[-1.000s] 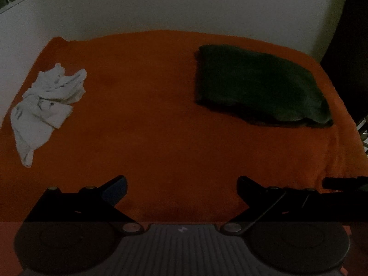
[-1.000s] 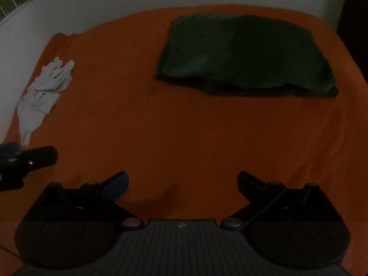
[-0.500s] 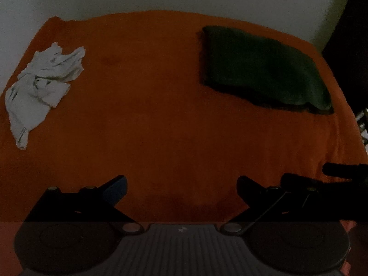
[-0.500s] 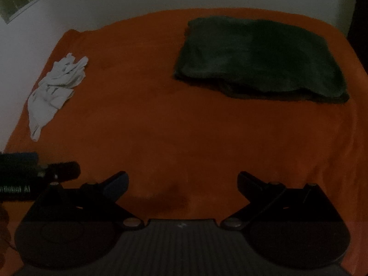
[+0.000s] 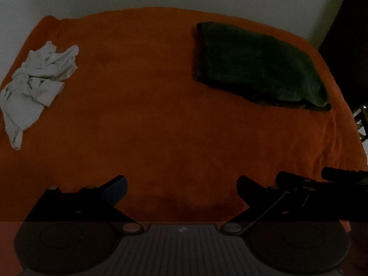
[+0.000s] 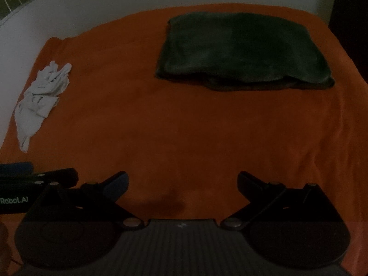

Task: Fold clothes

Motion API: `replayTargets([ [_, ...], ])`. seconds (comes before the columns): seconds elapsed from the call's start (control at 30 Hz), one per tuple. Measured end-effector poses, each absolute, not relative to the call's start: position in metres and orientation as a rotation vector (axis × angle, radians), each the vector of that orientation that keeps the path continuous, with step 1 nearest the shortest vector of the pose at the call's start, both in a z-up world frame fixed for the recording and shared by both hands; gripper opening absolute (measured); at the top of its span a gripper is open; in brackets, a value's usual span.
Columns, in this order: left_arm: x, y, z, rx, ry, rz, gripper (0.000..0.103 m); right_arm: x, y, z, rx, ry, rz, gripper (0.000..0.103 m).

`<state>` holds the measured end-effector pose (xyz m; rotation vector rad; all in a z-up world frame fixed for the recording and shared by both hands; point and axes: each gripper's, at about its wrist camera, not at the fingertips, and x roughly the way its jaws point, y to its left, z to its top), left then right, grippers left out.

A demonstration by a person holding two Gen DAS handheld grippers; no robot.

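My left tool [image 5: 181, 185] has drawn a little nearer to my right tool [image 6: 182, 181]; the white garment [image 6: 39, 99] and folded green cloth [image 6: 243, 50] did not move.

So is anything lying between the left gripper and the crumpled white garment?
Nothing visible. Only bare orange cover lies between the open left gripper and the crumpled white garment; the folded dark green cloth sits far right.

Your left black two-finger gripper [image 5: 181, 185] hangs with its jaws spread wide and nothing between them, one fingertip carrying a blue pad [image 5: 116, 188]. Your right black two-finger gripper [image 6: 182, 181] sits level beside it, equally wide and empty. Each one's tips edge into the other's wrist view.
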<state>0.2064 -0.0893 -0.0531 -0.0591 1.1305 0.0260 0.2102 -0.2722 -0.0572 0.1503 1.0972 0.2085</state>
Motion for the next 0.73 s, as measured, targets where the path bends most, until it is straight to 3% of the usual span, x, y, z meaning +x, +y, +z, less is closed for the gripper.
replayTargets([
  [0.73, 0.179, -0.092, -0.044, -0.043, 1.124, 0.019, 0.103, 0.218, -0.265, -0.062, 0.13, 1.08, 0.201, 0.102],
])
